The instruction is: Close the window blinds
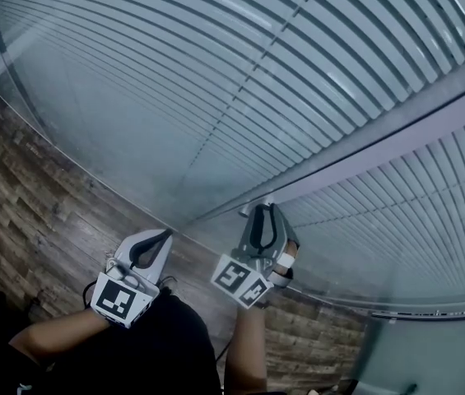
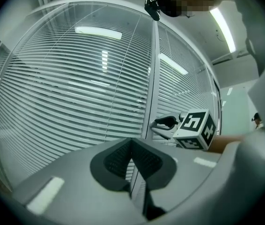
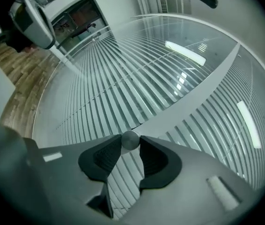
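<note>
The right gripper point(image 1: 267, 212) is pinching a small round knob point(image 3: 130, 139) between its jaws, at the pale frame bar point(image 1: 397, 146) between the glass-fronted window blinds point(image 1: 216, 72). Just beside it, the left gripper point(image 2: 132, 144) is hovering with its jaws closed and empty, above the wooden floor point(image 1: 26, 196).

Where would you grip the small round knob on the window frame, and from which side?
Pinch the knob across its round sides, coming head-on toward the frame: it sticks out from the frame, and the right tongs grip it so.
</note>
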A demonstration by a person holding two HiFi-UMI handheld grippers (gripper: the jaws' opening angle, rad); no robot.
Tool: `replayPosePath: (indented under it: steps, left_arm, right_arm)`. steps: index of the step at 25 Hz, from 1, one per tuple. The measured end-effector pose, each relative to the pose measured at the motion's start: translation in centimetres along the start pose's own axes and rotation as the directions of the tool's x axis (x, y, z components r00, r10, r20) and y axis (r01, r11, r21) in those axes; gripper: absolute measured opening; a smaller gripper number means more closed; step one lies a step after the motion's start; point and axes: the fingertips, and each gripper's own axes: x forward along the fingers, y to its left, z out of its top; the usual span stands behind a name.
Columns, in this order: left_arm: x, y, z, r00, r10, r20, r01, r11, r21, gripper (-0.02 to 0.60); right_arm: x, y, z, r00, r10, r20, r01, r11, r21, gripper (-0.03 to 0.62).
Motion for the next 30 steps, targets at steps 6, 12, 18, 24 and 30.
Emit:
replayPosePath:
  steps: [6, 12, 18, 24, 30]
  left_arm:
    - [-0.5, -0.4, -1.3, 1.0, 0.007, -0.029, -0.007, 1.0, 0.008, 0.002]
    - [-1.7, -0.6, -1.4, 1.0, 0.004, -0.015, -0.004, 1.0, 0.005, 0.002]
    - [-1.2, -0.9, -2.2, 1.0, 0.001, -0.009, -0.001, 1.0, 0.006, 0.002]
    - [-1.5, -1.2, -0.8, 1.0, 0.008, -0.009, -0.008, 1.0, -0.008, 0.002]
    - [-1.8, -0.8, -0.6, 1.0, 0.017, -0.008, -0.017, 1.0, -0.014, 0.002]
  right_arm:
    - [-0.6, -0.5, -1.1, 0.996, 0.048, 0.079, -0.087, 0.774, 0.627, 0.171]
    - [-1.5, 0.1, -1.6, 0.994, 0.026, 0.11, -0.11, 0.438, 0.892, 0.163]
    - [-0.6, 0.7, -1.6, 0.991, 0.02, 0.13, -0.127, 0.402, 0.907, 0.162]
    - [-0.6, -0.9, -1.2, 0.995, 0.023, 0.101, -0.102, 0.401, 0.91, 0.132]
    - [-0.7, -0.9, -0.6, 0.996, 0.031, 0.086, -0.088, 0.552, 0.829, 0.13]
